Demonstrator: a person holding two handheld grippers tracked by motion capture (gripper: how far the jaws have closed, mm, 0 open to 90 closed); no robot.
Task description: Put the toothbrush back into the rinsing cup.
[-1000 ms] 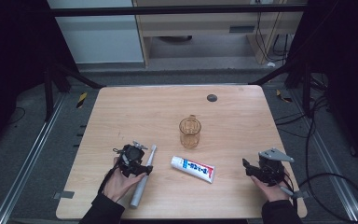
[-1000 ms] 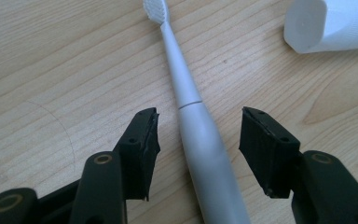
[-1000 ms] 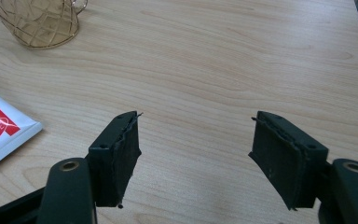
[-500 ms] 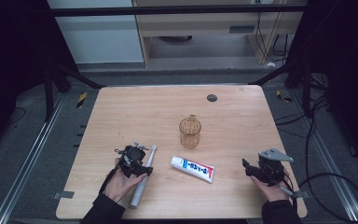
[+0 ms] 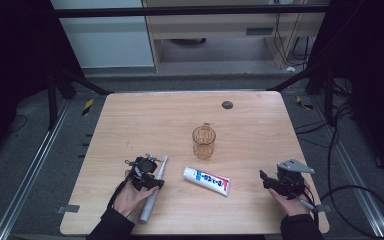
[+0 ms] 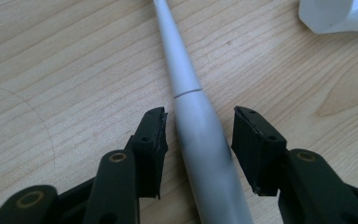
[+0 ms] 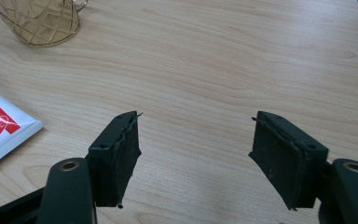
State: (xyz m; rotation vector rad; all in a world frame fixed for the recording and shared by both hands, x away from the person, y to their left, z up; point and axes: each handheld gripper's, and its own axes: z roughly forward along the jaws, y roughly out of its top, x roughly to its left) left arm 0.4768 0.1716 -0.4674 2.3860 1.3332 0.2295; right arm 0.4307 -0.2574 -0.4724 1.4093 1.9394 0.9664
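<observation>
A light wooden bench (image 5: 260, 125) with rounded corners stands on a grey floor between dark frame rails, and pale cabinets are behind it. On the near left part of the bench lies a long grey-white electric toothbrush (image 5: 153, 190), with its thin neck pointing away from the person and its thick handle toward the near edge. The left tongs (image 5: 145, 172), held in the person's left hand (image 5: 130, 197), are placed over the upper part of this handle. In the left gripper view the toothbrush handle (image 6: 205, 140) lies between the two black jaws; the jaws have just been closing around it, but a small gap shows on each side, so the pads do not yet press on it. The left pad (image 6: 151, 149) is nearer to the handle than the right one. A white toothpaste tube with blue and red print (image 5: 207, 181) lies flat near the middle of the bench, just beside the toothbrush and apart from it. Behind the tube stands an upright amber glass cup with a cut pattern and a small handle (image 5: 203, 141). The right tongs (image 5: 280, 182) are at the near right part of the bench, well apart from the tube. In the right gripper view their jaws stand wide apart above bare wood, with nothing between them, and the cup (image 7: 39, 21) and one corner of the tube (image 7: 2, 128) appear at the left side.
</observation>
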